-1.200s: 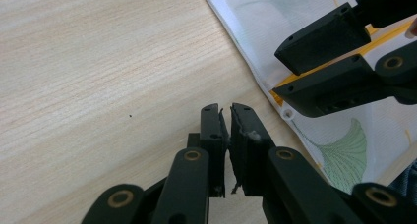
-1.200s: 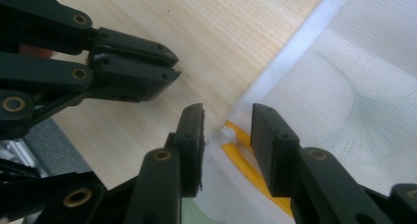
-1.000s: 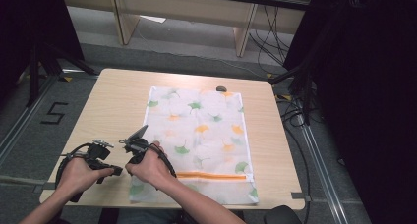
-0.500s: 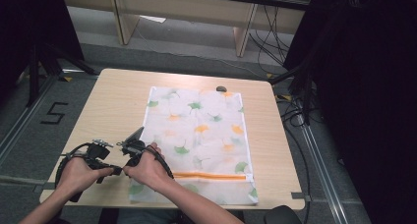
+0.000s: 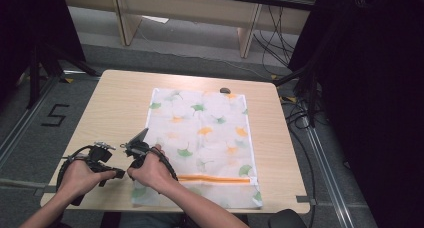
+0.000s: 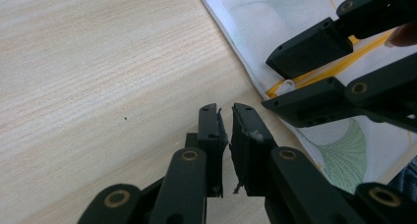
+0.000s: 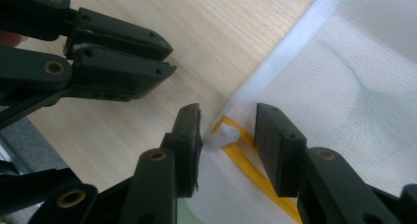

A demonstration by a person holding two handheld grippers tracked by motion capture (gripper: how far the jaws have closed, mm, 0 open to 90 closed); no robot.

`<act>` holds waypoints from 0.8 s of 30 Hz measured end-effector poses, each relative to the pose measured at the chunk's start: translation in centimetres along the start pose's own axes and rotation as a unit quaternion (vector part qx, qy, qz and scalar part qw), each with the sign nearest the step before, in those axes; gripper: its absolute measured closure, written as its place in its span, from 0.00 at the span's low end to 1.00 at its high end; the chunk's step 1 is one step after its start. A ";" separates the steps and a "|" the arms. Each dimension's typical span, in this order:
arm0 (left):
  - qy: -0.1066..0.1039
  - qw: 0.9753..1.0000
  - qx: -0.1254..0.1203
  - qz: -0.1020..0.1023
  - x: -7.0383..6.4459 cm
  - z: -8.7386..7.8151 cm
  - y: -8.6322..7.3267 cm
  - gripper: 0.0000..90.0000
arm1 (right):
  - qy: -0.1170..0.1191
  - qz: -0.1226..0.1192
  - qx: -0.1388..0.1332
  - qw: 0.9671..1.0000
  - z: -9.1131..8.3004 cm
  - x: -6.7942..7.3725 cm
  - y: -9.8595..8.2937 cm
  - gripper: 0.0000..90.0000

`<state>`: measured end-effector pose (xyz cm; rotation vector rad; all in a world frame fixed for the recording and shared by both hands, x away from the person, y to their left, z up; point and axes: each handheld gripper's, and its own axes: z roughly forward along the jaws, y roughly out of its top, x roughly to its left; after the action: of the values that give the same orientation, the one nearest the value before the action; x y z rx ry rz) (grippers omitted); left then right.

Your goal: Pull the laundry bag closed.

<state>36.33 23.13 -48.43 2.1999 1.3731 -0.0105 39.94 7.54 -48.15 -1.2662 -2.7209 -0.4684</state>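
Pale wood desk (image 5: 115, 103) carries a white leaf-printed mesh bag (image 5: 205, 138), lying flat toward its right half above grey flooring. Near the bag's front left edge runs its orange zipper (image 7: 246, 160). Right tool (image 7: 227, 130) stands apart, straddling the white zipper pull (image 7: 221, 134), likely to pinch it. Left tool (image 6: 225, 130), nearly together and empty, waits just beside on bare wood.

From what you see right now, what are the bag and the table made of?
The bag looks like thin white mesh fabric, matte and semi-sheer, printed with green and orange leaves; its orange zipper is probably plastic. The table seems pale wood or laminate: fine grain lines, matte surface.
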 end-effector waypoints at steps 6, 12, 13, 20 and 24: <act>-0.002 1.000 -0.001 -0.003 -0.1 0.0 0.0 0.90 | 0.000 -0.005 -0.004 1.000 -0.3 -0.3 0.1 0.72; -0.003 1.000 -0.003 -0.006 -0.1 0.1 0.0 0.90 | -0.003 0.002 0.005 1.000 -0.6 0.0 -0.1 0.74; -0.003 1.000 -0.004 -0.006 -0.1 0.1 0.0 0.89 | -0.007 -0.017 0.003 1.000 -0.6 -0.2 -0.3 0.75; -0.014 1.000 -0.016 0.014 -0.2 -0.1 0.2 0.90 | -0.004 -0.017 0.002 1.000 -0.8 -0.5 -0.6 0.82; -0.016 1.000 -0.022 0.012 -0.4 0.1 0.2 0.89 | -0.003 -0.016 0.003 1.000 -0.9 -0.6 -0.6 0.84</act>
<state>36.36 22.68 -48.27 2.1696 1.3177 -0.0069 39.87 6.47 -47.61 -1.2268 -2.7494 -0.4602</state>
